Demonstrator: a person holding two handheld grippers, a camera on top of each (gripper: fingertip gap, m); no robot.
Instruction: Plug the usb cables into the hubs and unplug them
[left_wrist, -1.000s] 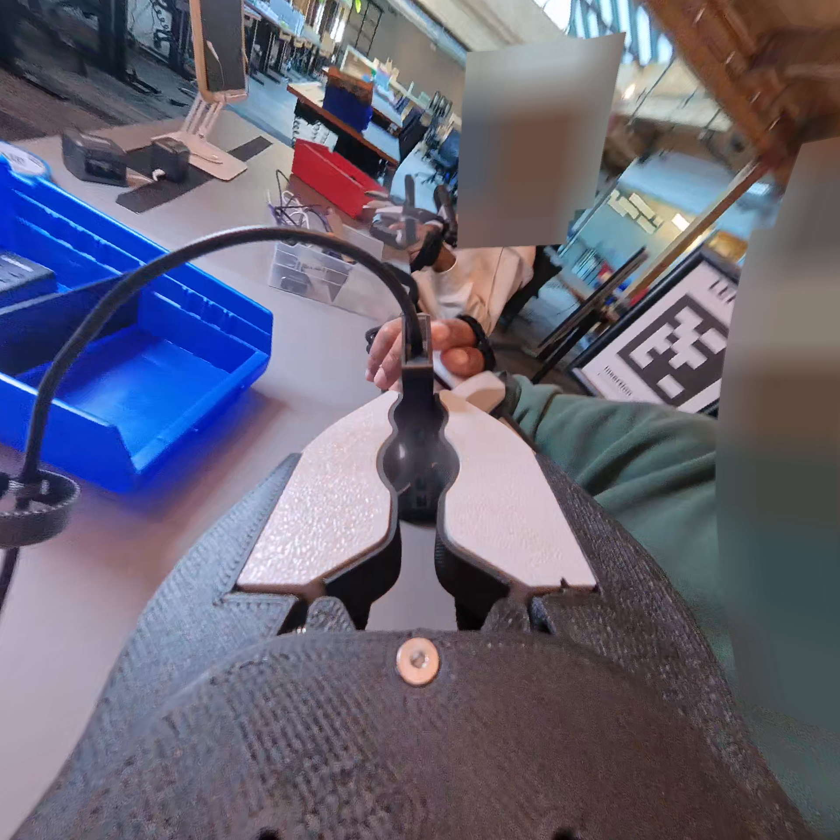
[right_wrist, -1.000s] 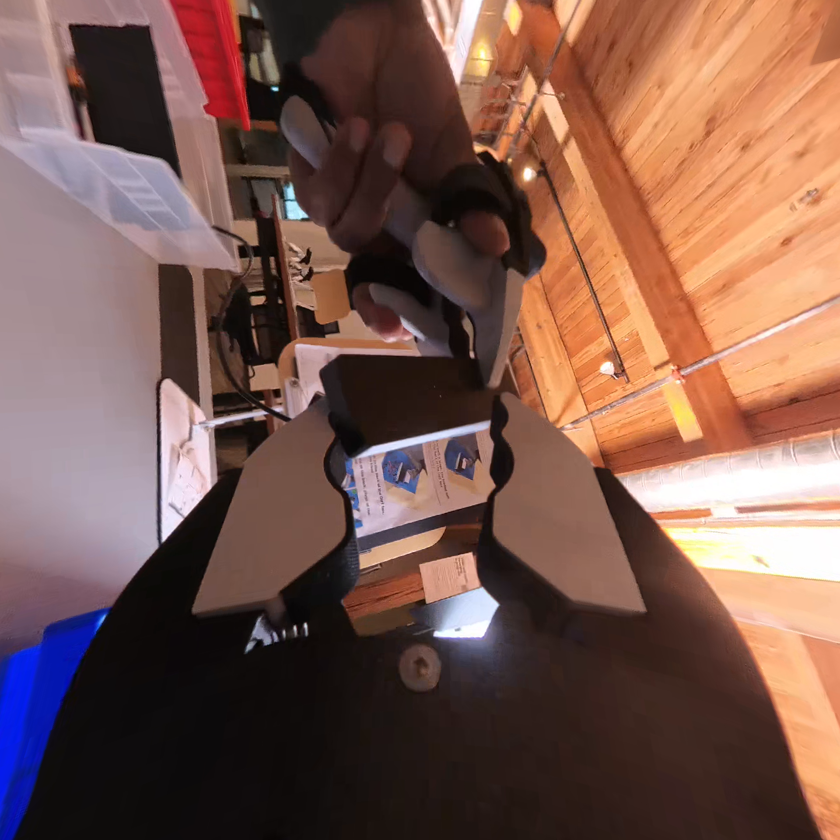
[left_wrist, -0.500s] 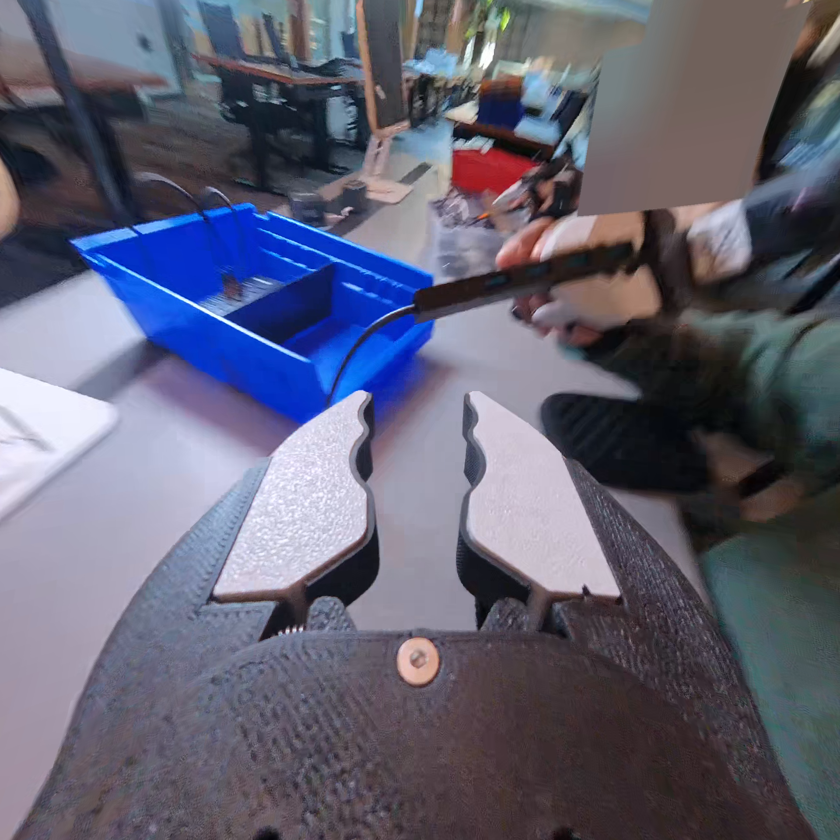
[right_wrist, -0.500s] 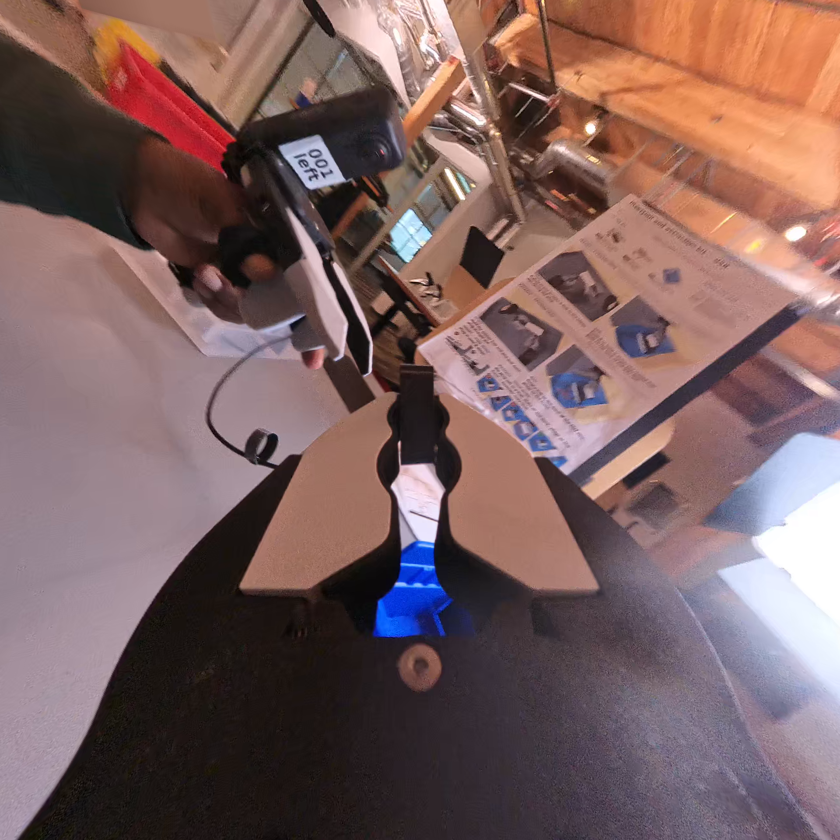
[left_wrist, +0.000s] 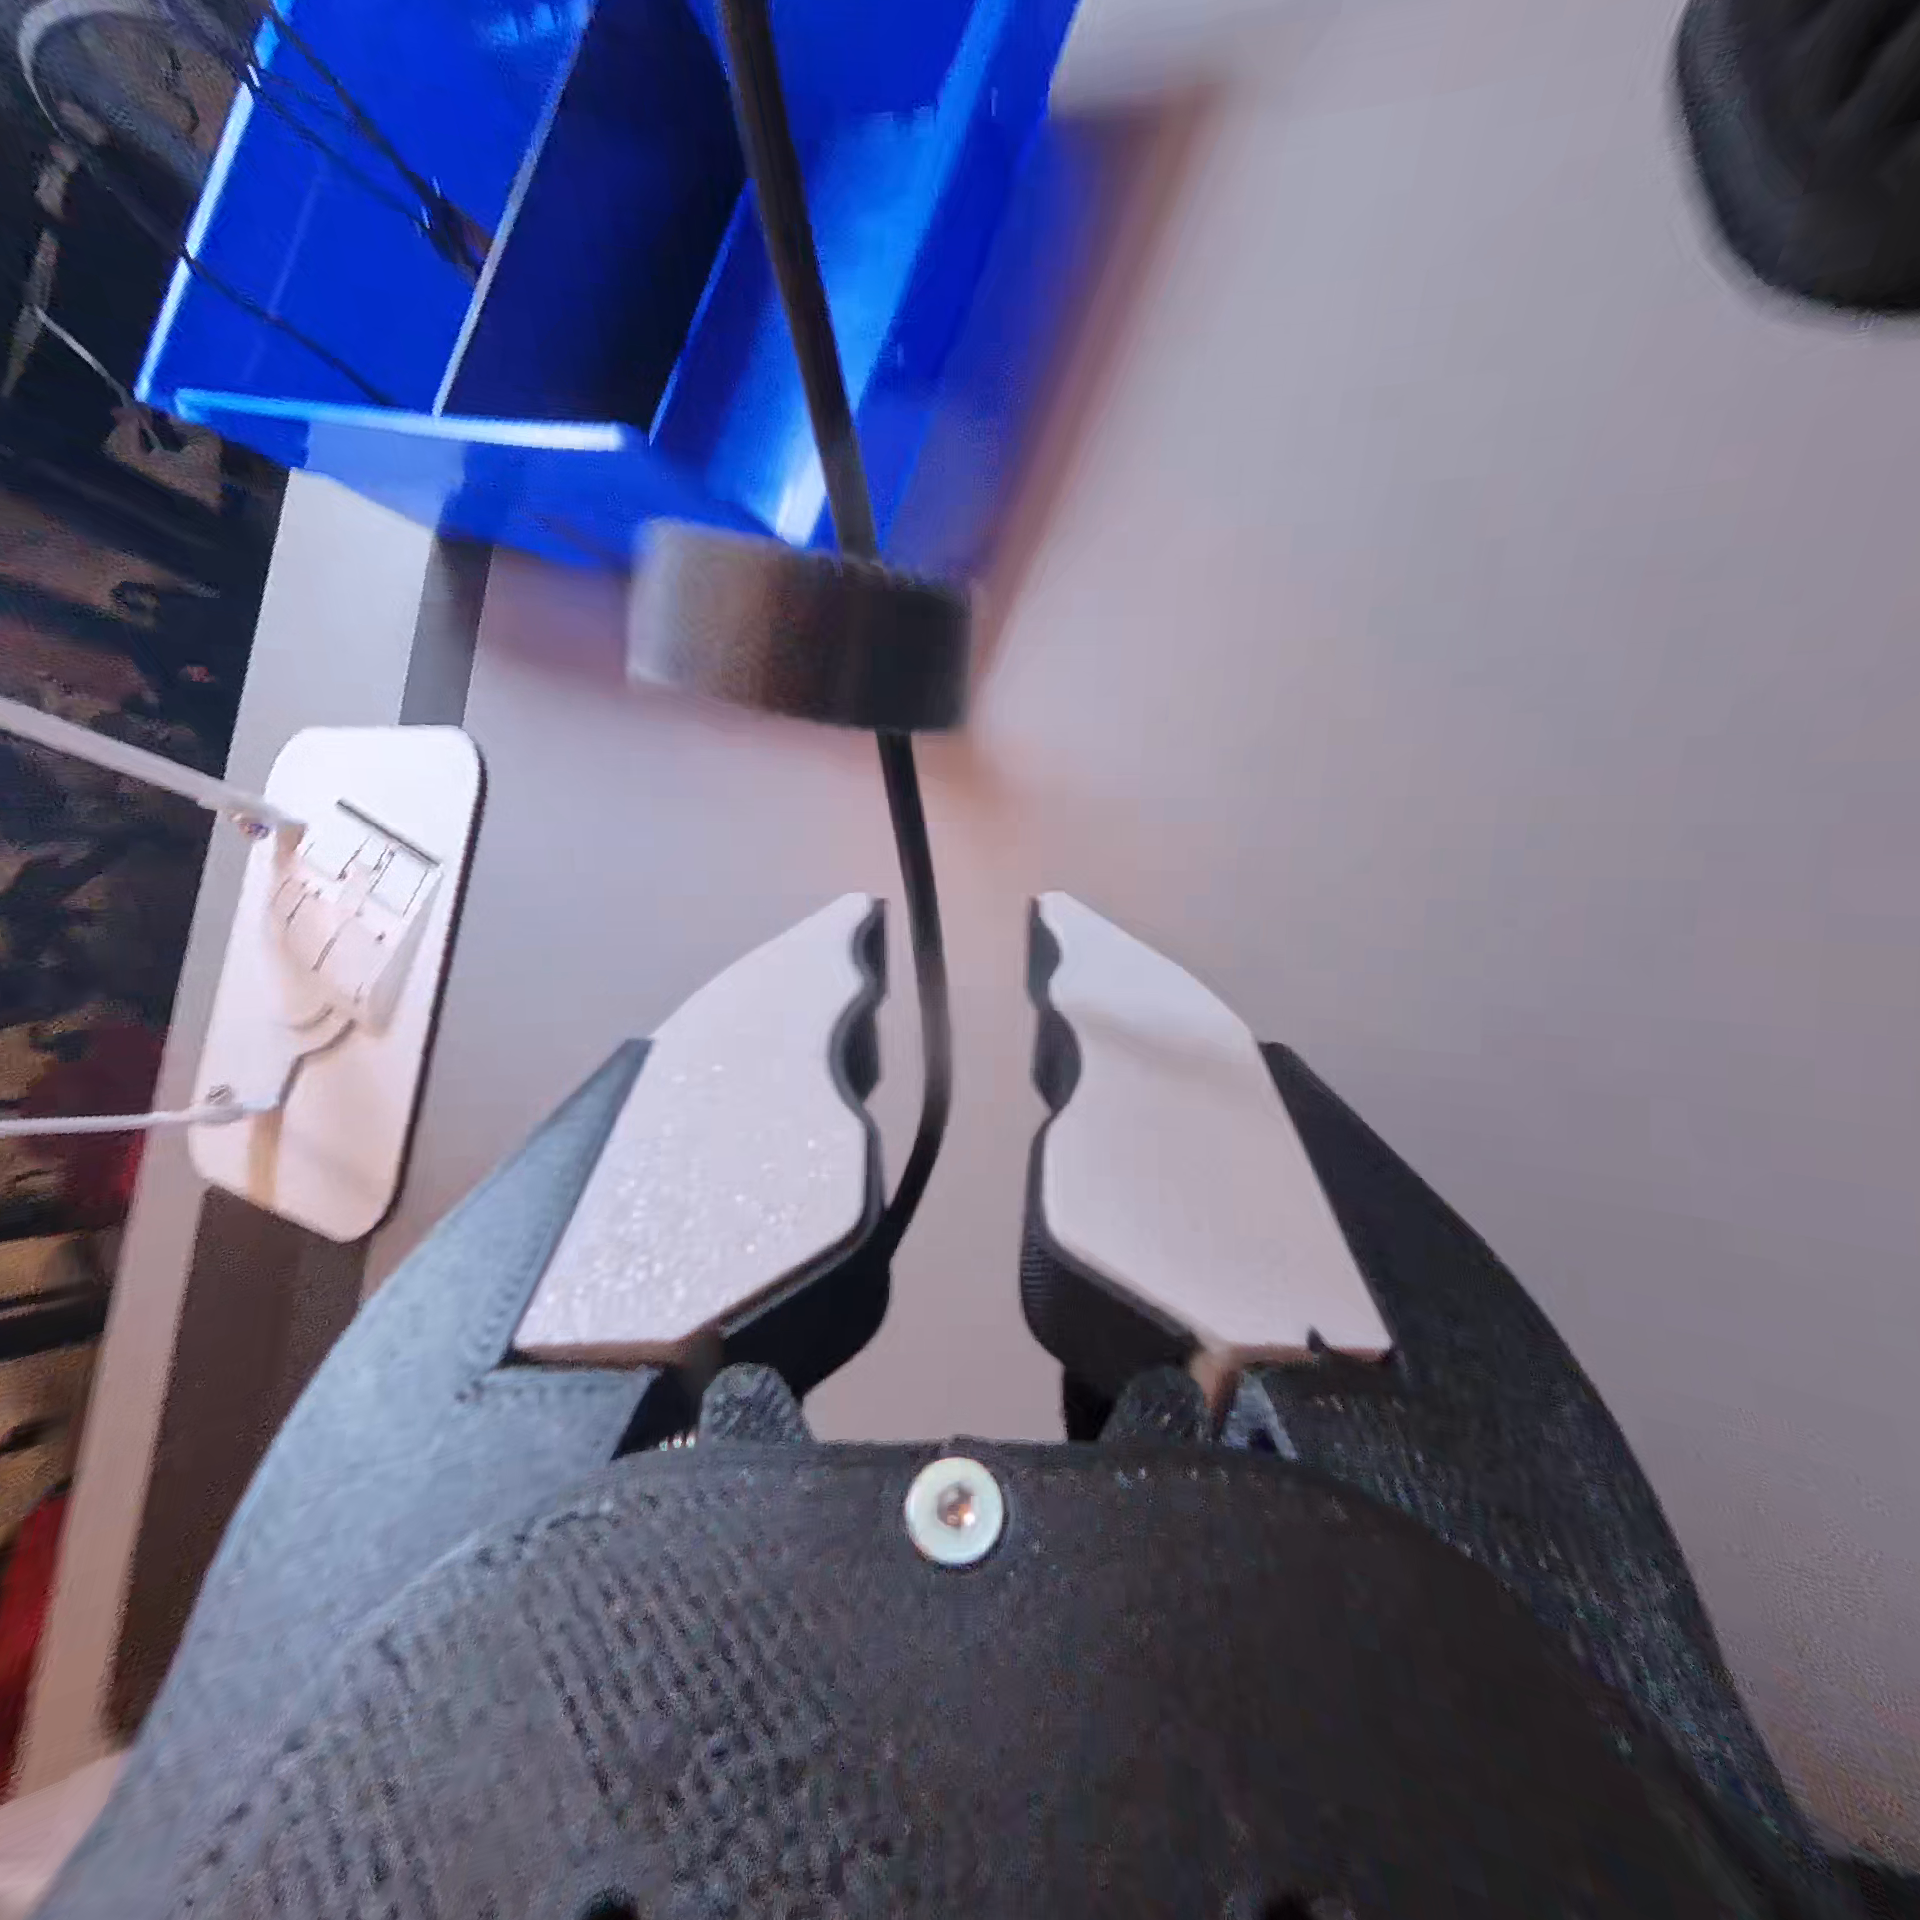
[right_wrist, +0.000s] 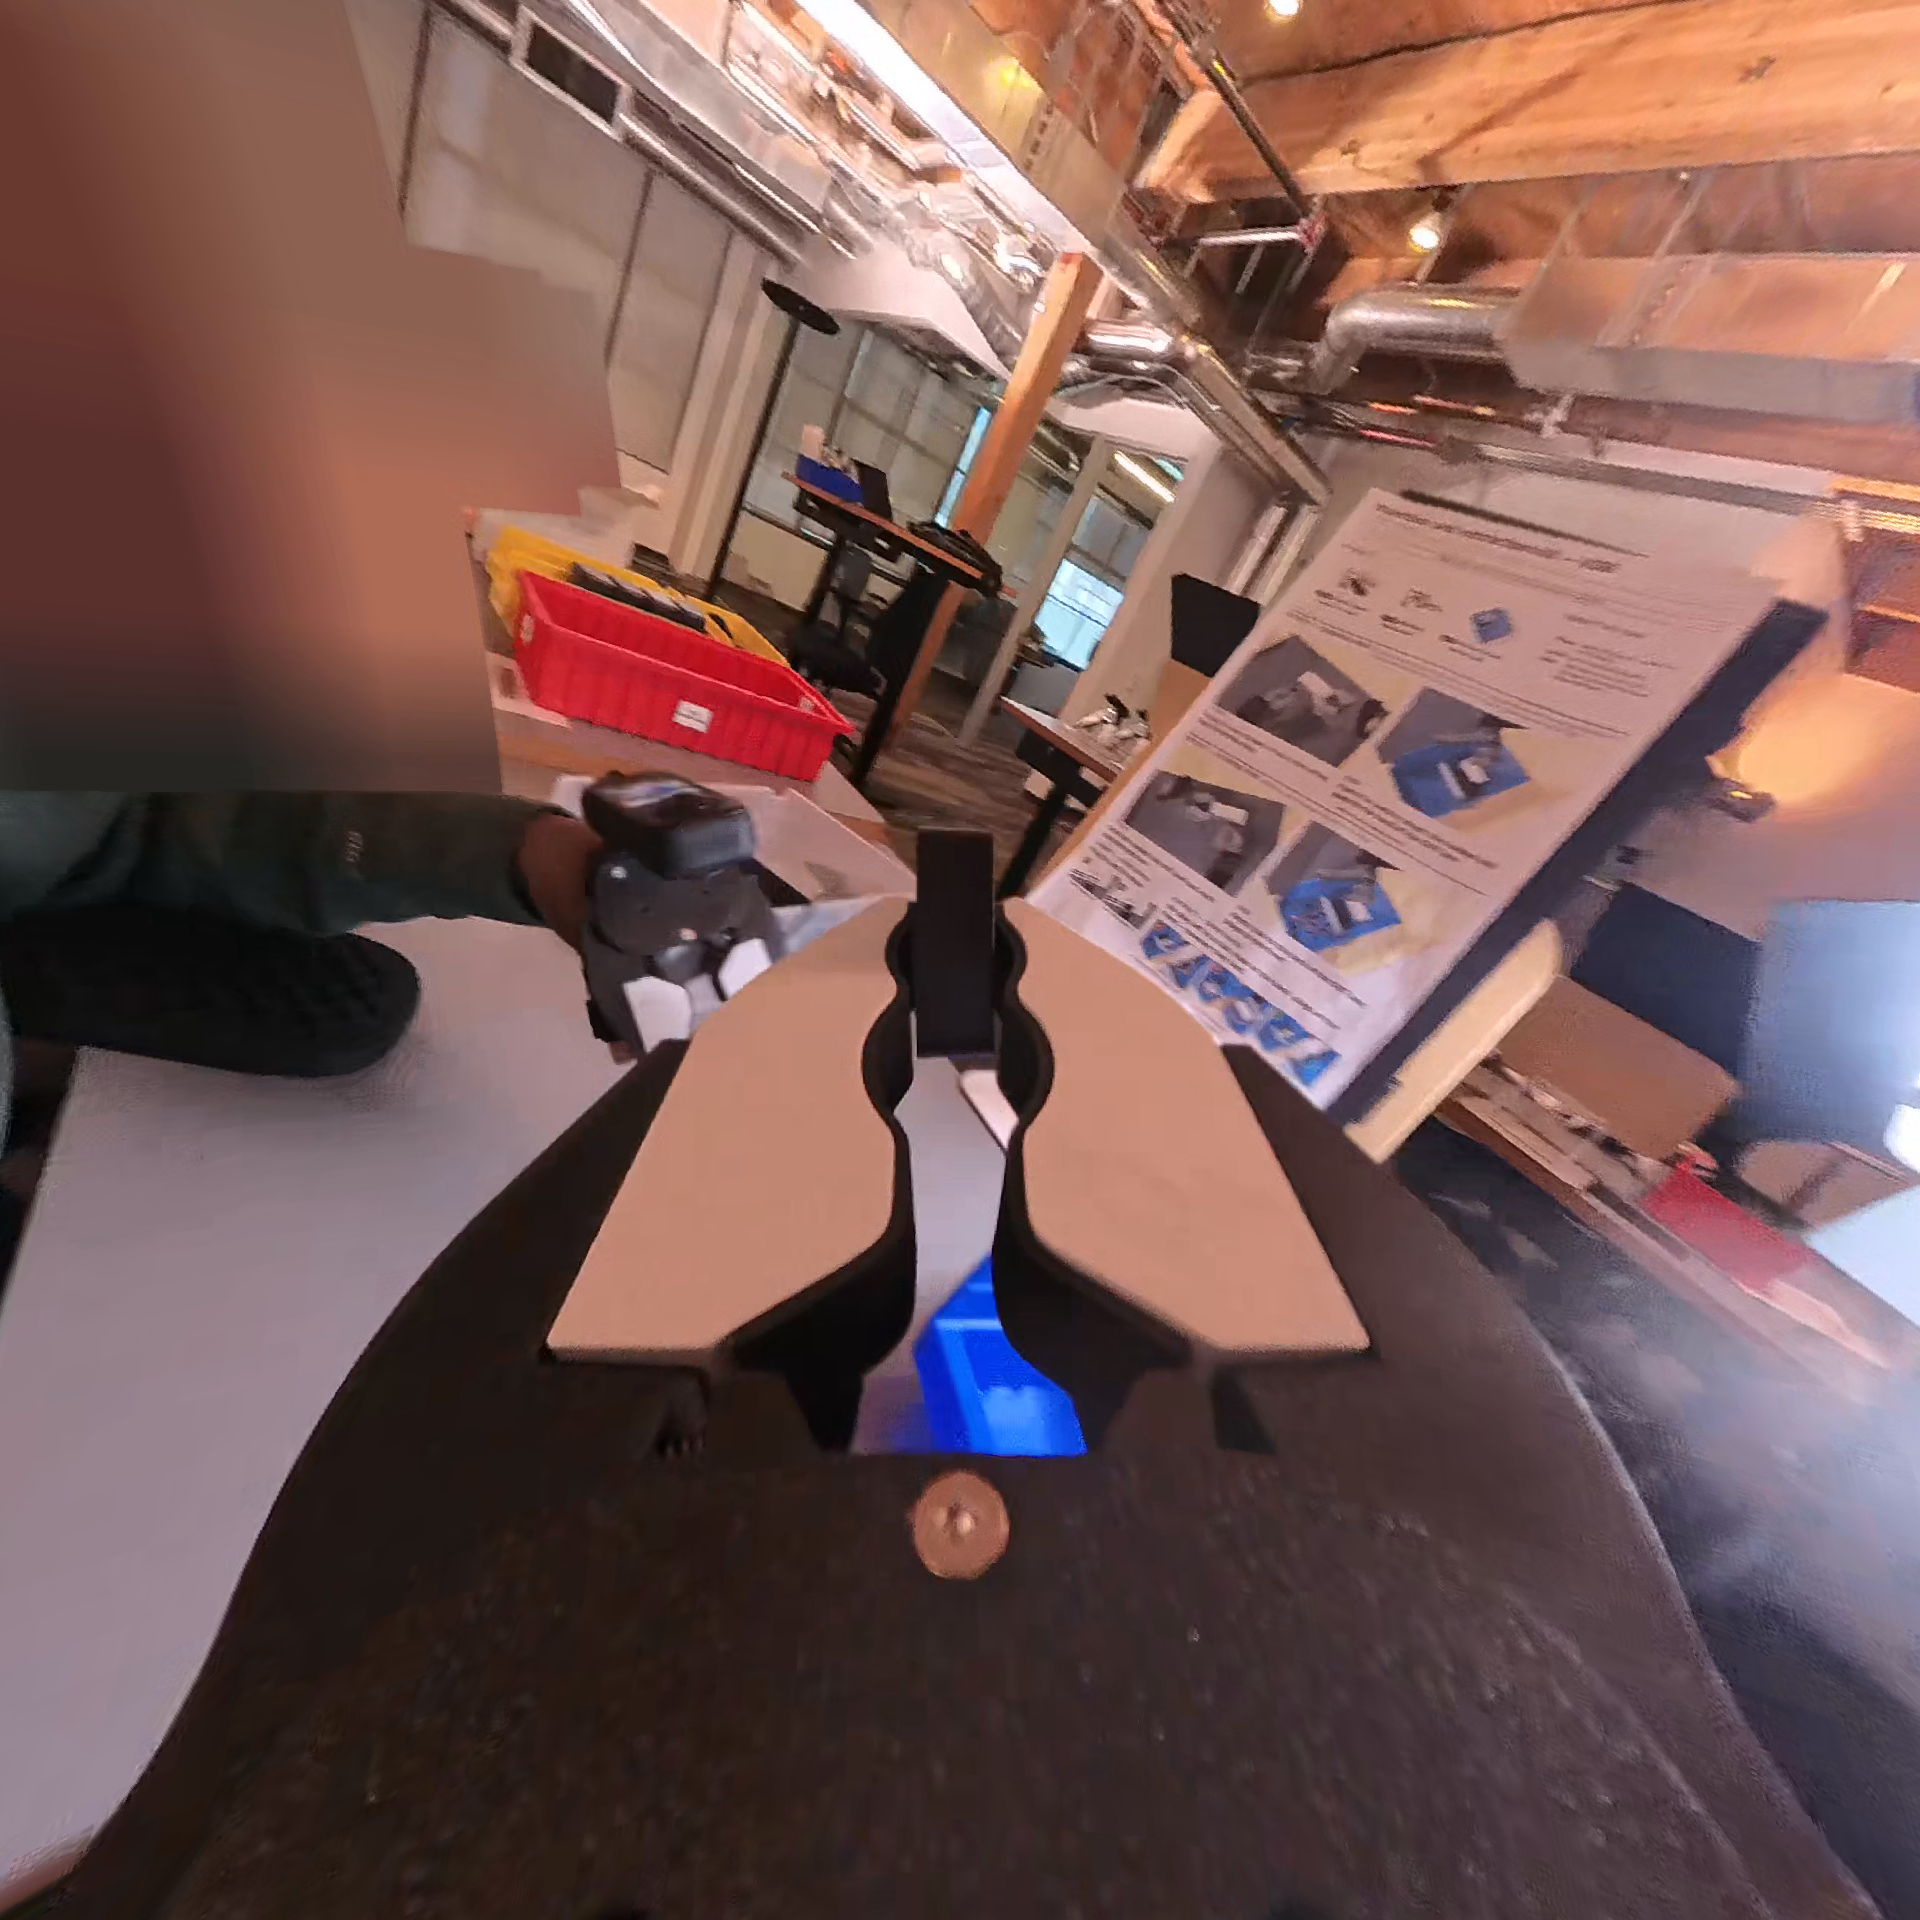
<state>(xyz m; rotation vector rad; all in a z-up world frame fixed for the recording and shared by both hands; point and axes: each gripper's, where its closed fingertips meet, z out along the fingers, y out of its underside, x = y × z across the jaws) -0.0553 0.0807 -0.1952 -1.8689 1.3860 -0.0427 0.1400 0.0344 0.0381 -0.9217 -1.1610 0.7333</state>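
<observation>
Our left gripper (left_wrist: 956, 925) is spread apart and pinches nothing. A thin black cable (left_wrist: 920, 997) runs down through the gap between its two fingers. We cannot tell if it touches them. Farther along the cable a black strap (left_wrist: 800, 644) is wrapped round it in a loop. The picture is blurry there.

We use the blue bin (left_wrist: 582, 312) as our marker. It sits on the grey counter (left_wrist: 1455, 727). The cable goes up past the strap and over the blue bin. A wall inside splits the bin into parts, and more thin dark wires lie in it. Near the blue bin, by the counter's edge, lies a flat white pad (left_wrist: 332, 977) with small white parts on it and white cords leading off it.

Our right gripper (right_wrist: 956, 914) is pressed onto a flat black hub (right_wrist: 954, 935). The hub stands up between the fingertips and sticks out past them. It is up in the air, above the blue bin (right_wrist: 987, 1392), which peeks through the gap lower between the fingers.

In the right wrist view we also see the left gripper (right_wrist: 675, 935) farther off, held by a hand in a green sleeve (right_wrist: 291, 862). Behind the hub stands a poster board (right_wrist: 1403, 779) with pictures. A red bin (right_wrist: 665, 675) sits far behind the blue bin.
</observation>
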